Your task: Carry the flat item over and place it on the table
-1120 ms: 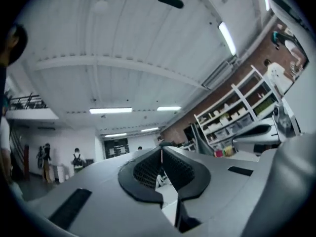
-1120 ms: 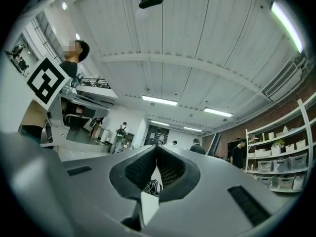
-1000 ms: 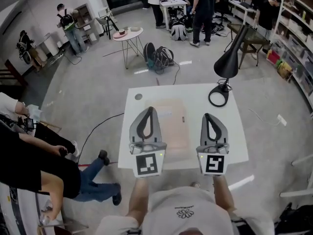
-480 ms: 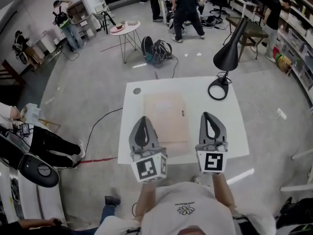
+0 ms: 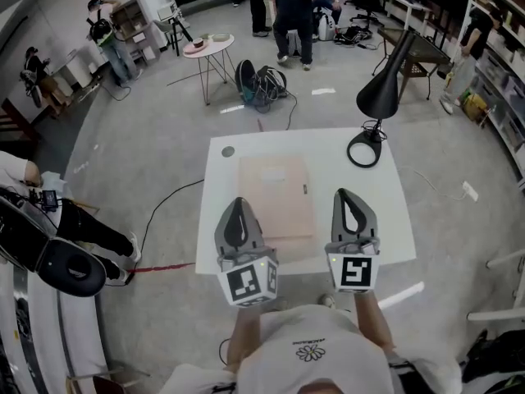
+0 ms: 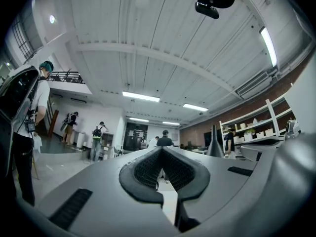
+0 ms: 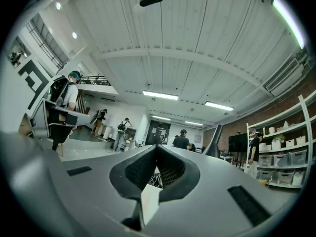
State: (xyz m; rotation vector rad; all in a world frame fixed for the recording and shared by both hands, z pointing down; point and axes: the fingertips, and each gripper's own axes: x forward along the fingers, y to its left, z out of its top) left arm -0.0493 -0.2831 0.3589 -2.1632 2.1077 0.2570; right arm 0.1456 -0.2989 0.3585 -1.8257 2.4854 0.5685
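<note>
Left gripper point(image 5: 239, 203) and right gripper point(image 5: 350, 195) both closed, empty; left one hides board's point(image 5: 276, 189) 7 o'clock corner.

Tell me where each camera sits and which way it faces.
Head view: on the person's head, facing steeply down at the table, flat item, left hand-held gripper and right hand-held gripper; forearms show.
Left gripper view: rides the left one, facing along its shut jaws toward room and ceiling.
Right gripper view: same, its own shut jaws.
All three share the black lamp.
</note>
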